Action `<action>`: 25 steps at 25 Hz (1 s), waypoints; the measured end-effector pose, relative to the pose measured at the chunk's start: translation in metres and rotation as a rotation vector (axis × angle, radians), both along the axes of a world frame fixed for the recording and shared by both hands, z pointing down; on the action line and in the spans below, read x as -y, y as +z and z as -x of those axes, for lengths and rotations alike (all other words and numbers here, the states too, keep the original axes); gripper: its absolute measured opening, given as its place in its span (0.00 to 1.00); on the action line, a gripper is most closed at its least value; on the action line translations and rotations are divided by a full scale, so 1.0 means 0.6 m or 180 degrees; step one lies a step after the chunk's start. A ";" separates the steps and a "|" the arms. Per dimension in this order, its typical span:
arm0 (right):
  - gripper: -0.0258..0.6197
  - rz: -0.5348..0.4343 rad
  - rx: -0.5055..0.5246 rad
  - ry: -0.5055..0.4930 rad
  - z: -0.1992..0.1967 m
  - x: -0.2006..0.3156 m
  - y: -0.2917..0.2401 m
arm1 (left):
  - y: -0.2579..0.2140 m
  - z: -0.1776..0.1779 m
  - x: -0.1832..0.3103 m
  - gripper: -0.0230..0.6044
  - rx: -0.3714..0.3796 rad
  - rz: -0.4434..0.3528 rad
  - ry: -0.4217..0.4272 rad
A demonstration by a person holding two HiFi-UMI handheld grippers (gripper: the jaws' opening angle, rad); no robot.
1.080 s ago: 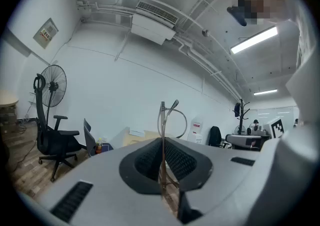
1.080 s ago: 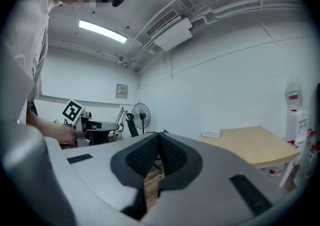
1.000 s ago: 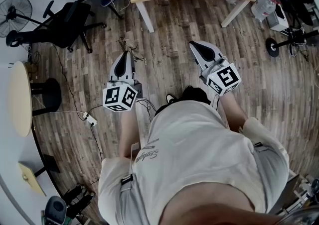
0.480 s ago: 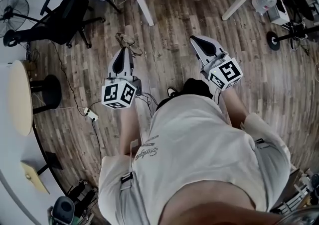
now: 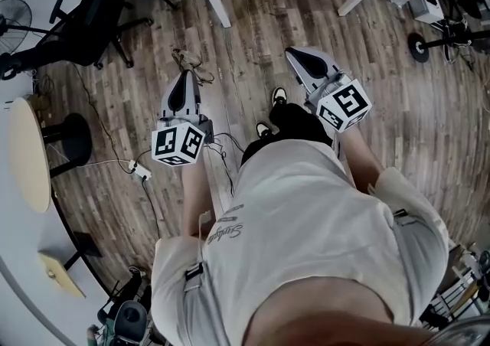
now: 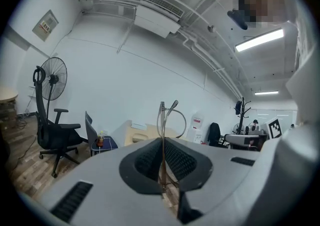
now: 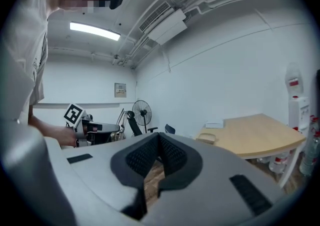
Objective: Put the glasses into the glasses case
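While the left gripper (image 6: 162, 145) has its jaws pressed together on the glasses (image 6: 169, 116), the right gripper (image 7: 159, 136) has its jaws closed on each other with nothing between them. Seen from the left gripper view, the glasses stand edge-on at the centre of the frame. Their thin wire runs up and down the picture and rises out of the pads. One end bends toward the upper right, and a rim loops off to the right.

The glasses case (image 7: 208, 138), a pale pouch, lies on the wooden table (image 7: 250, 137) at centre right of the right gripper view, well apart from both grippers.

From the head view the glasses cannot be made out. That view shows both grippers side by side over the plank floor (image 5: 253, 38), each carrying its marker cube (image 5: 178, 143).

The cursive print on the person's shirt (image 5: 230, 233) is too small to read. So is the framed wall notice (image 7: 120, 89) at left of centre. A standing fan (image 6: 52, 77) appears at the left of the left gripper view.
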State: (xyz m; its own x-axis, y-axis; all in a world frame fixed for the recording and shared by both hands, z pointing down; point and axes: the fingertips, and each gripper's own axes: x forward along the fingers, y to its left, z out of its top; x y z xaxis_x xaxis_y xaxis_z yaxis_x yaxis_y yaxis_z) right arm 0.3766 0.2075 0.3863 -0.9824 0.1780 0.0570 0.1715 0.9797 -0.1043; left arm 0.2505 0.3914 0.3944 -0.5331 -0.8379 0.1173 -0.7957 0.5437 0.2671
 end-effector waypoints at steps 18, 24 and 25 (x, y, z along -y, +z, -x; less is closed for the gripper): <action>0.03 0.0212 0.0054 -0.0129 0.189 0.182 0.033 | -0.032 0.168 0.168 0.07 0.0192 0.0243 -0.0133; 0.03 0.0223 0.0039 -0.0233 0.239 0.230 0.033 | -0.026 0.207 0.219 0.07 0.0156 0.0316 -0.0183; 0.03 0.0195 0.0035 -0.0247 0.249 0.238 0.036 | -0.021 0.215 0.227 0.07 0.0160 0.0332 -0.0184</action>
